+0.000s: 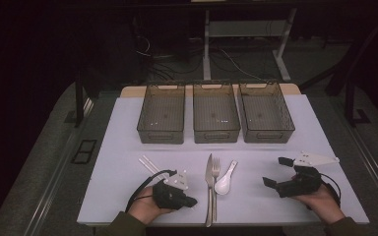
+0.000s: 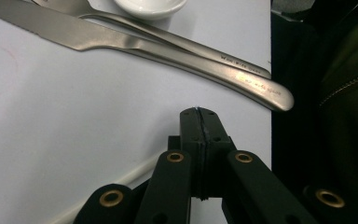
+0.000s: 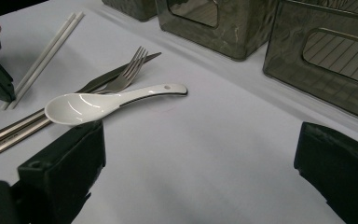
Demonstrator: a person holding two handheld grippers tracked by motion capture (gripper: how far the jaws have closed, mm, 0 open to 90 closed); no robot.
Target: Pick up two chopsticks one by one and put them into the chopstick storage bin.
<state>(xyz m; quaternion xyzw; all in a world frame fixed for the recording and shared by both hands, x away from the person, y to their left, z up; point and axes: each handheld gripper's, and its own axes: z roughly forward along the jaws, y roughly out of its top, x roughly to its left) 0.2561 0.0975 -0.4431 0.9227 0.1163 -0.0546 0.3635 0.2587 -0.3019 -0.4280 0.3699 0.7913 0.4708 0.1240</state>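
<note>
On the white table (image 1: 128, 147), a knife (image 1: 208, 172), a fork (image 1: 215, 172) and a white ceramic spoon (image 1: 225, 183) are laid side by side between the two hand-held grippers. The left hand-held gripper (image 1: 191, 201) is held low at the left of the cutlery, with its tip pointed toward the knife handle, near it but not touching. Its jaws are pressed together, and nothing is pinched between them; in the left gripper view the closed tip (image 2: 199, 112) is seen just before the end of the knife handle (image 2: 261, 88), with bare table between them. The right hand-held gripper (image 1: 275, 171) is held at the right of the spoon, apart from it. Its jaws are spread wide and nothing is held. In the right gripper view the spoon (image 3: 102, 103) is seen just beyond the left jaw, its bowl beside the fork (image 3: 126, 74) and its handle pointed away to the right. Two white chopsticks (image 1: 149, 165) are placed left of the knife, behind the left hand-held gripper. Three dark transparent bins (image 1: 216, 129) are set in a row at the far side of the table.

Small engraved writing is seen on the handles of the knife and the fork (image 2: 242, 65) in the left gripper view, but the letters are too small to be read.
</note>
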